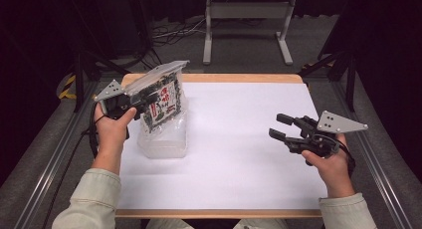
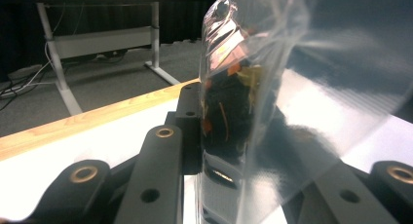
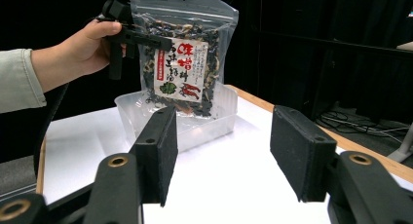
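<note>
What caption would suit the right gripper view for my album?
Left gripper holds a seasoning bag above a clear tray; open right gripper waits.

Red "味噌" atop white label (image 3: 180, 70) on clear bag (image 3: 185, 19).

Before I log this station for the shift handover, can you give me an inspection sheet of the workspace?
Surface: white sheet on a wooden table.
Job's things: clear bag of dried food with a red-lettered label, held upright over a clear plastic tray; whether its bottom touches the tray cannot be told.
Clutter: nothing seen.
Grippers: left gripper shut on the bag's edge; right gripper open and empty, apart from the bag.
Cables: a black cable at the left gripper; loose wires on the floor beyond the table.
Surroundings: grey carpet, a white table frame, dark curtains.
</note>
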Tool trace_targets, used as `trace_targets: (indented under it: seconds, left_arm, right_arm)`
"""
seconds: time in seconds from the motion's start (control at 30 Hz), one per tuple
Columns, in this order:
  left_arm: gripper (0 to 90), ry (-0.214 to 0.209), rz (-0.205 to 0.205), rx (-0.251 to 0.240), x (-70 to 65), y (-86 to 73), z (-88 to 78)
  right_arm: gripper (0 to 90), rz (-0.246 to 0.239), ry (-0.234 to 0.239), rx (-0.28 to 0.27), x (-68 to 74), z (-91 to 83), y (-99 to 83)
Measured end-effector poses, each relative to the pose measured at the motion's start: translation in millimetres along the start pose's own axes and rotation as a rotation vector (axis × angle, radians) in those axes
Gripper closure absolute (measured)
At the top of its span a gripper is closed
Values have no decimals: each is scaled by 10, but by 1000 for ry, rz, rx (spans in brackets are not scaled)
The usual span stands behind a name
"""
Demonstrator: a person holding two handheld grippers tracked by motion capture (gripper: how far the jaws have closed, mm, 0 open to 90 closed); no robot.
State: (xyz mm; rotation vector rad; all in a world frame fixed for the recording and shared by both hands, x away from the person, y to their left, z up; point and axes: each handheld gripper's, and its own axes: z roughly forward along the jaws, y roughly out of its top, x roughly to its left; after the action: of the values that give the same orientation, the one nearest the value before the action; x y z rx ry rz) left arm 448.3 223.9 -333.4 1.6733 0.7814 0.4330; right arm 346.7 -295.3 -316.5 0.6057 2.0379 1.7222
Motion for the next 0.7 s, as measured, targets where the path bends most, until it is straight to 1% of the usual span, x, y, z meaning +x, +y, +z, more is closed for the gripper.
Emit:
trace_targets:
  seconds: [0.13, 0.2, 0.33, 0.5, 0.57, 0.63, 0.7]
  left_arm:
    - [717, -4, -8, 1, 0, -28, 29]
    - [716, -6, -6, 4, 5, -36, 38]
    - [716, -9, -11, 18, 8, -57, 56]
    - [715, -4, -19, 23, 31, -121, 73]
    - [715, 0, -26, 40, 42, -154, 76]
    - [714, -4, -36, 40, 49, -180, 65]
    - [714, -8, -33, 38, 56, -198, 54]
  right_arm:
    - [441, 1, 1, 2, 0, 4, -6]
    - [439, 2, 1, 2, 1, 5, -6]
    - [437, 3, 1, 0, 3, 9, -5]
    - [435, 3, 5, 4, 9, 20, -10]
    - [433, 3, 6, 5, 10, 21, -11]
    - [428, 4, 5, 5, 8, 21, -11]
    - [426, 4, 4, 3, 6, 21, -11]
